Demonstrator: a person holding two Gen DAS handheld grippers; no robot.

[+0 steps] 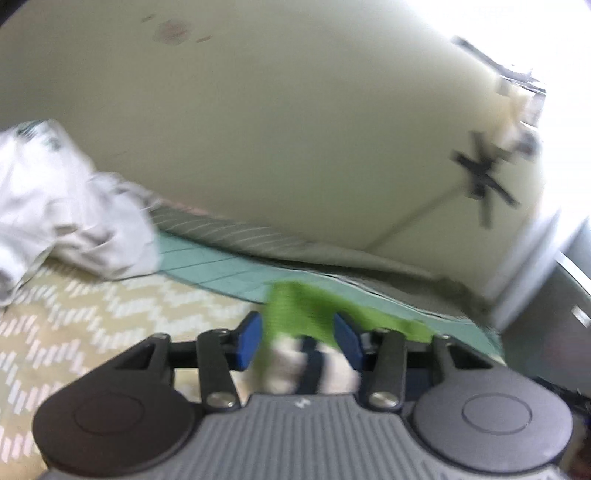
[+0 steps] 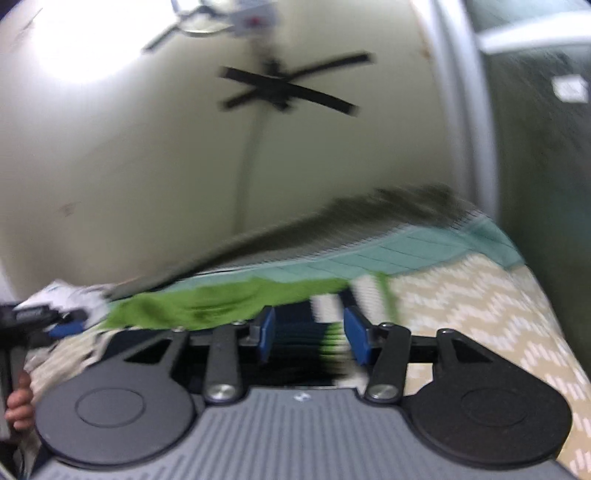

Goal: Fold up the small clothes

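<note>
Pale cream walls (image 1: 277,129) fill the background of both wrist views, with a black cross of tape (image 2: 288,86) stuck on one and a reddish stain (image 1: 173,31) seen high in the left wrist view. Below them a bed is seen, covered by a beige spread with a white zigzag pattern (image 1: 92,314), a teal quilted blanket (image 1: 221,266) and a grey striped cover (image 1: 240,229) along the wall side. Both views are blurred.

A small green garment (image 2: 207,302) with white and dark navy stripes is spread across the bed between the two tools. In the left wrist view the left gripper (image 1: 299,338) is seen with its blue pads (image 1: 247,341) parted to a moderate gap; the green cloth and its striped part lie between them, but the pads are not seen pressing on it. In the right wrist view the right gripper (image 2: 308,334) is likewise held partly open, with the striped part of the garment lying between its blue pads (image 2: 356,338) and not clamped by them. The left gripper is also caught at the left edge of that view, with fingers of a hand (image 2: 18,402) wrapped on its handle.

A crumpled white garment (image 1: 62,206) lies on the bed to the left, apart from the green one.
</note>
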